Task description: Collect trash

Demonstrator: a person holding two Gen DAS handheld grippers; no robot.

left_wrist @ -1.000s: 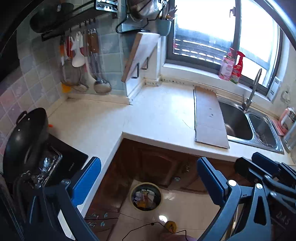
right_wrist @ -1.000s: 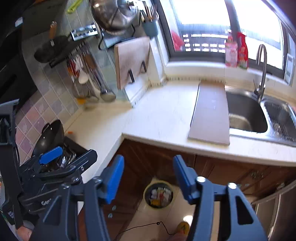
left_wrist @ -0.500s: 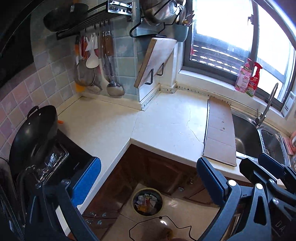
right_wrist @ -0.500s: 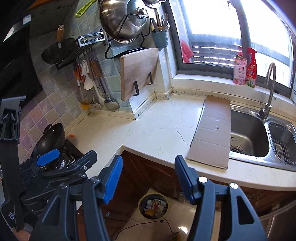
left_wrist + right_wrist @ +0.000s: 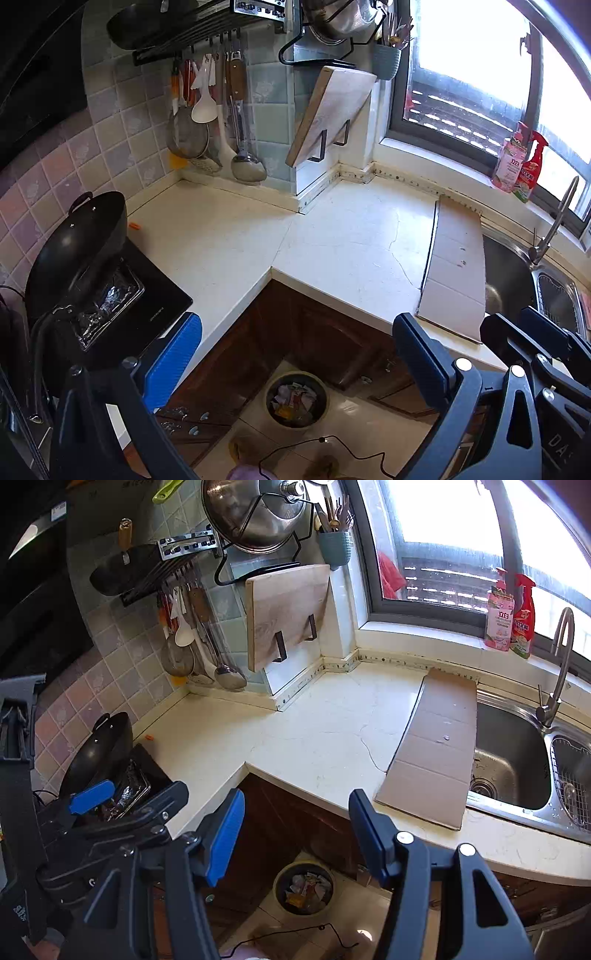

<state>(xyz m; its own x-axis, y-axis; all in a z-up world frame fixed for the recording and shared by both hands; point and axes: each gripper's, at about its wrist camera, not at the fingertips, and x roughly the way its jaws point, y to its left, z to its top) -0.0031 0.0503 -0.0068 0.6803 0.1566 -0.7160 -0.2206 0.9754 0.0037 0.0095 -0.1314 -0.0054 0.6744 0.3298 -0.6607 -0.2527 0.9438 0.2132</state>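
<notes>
Wok (image 5: pixel 79 254) sits at the left edge of the frame on the dark stove, and an orange scrap (image 5: pixel 135 225) lies on the pale counter (image 5: pixel 229 251) just beside it. Lower centre, the trash bin (image 5: pixel 296 399) holds wrappers on the floor. Cardboard (image 5: pixel 456 269) lies right of centre beside the sink (image 5: pixel 513 760); left gripper (image 5: pixel 297 354) and right gripper (image 5: pixel 297 834) both gape wide, empty.

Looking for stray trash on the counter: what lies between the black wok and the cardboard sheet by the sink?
Between the wok and the cardboard sheet, the right wrist view shows bare countertop, except one small orange scrap beside the wok.
</notes>
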